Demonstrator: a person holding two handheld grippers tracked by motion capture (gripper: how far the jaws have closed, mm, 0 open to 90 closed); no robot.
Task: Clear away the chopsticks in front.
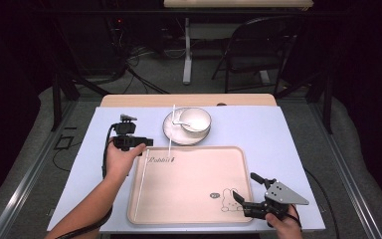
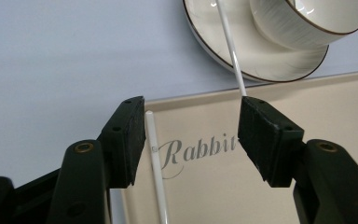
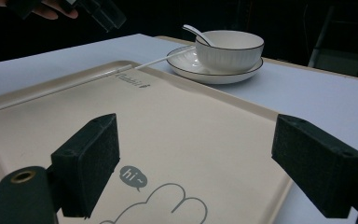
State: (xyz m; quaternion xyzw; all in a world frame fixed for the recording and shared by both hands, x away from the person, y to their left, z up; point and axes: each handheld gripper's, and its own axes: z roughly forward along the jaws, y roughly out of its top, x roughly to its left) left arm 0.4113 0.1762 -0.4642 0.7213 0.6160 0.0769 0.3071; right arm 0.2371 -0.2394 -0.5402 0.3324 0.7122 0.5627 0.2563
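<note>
A beige tray [image 1: 194, 184] printed with "Rabbit" lies on the pale table. One white chopstick [image 1: 140, 189] lies along the tray's left rim. A second chopstick [image 1: 171, 129] slants from the white plate [image 1: 166, 130] onto the tray's far edge. On the plate stands a white bowl [image 1: 196, 118] with a spoon [image 1: 181, 122] in it. My left gripper [image 1: 146, 143] hovers at the tray's far left corner, open; the first chopstick [image 2: 156, 163] lies loose between its jaws, close to the left pad. My right gripper [image 1: 244, 186] stands open over the tray's near right corner, nothing between its jaws [image 3: 196, 154].
The plate and bowl [image 3: 229, 49] sit just beyond the tray's far edge. A strip of wooden tabletop [image 1: 189, 99] shows past the pale cover. Behind the table stand a folding chair [image 1: 253, 45] and desk legs [image 1: 186, 55] with cables on the floor.
</note>
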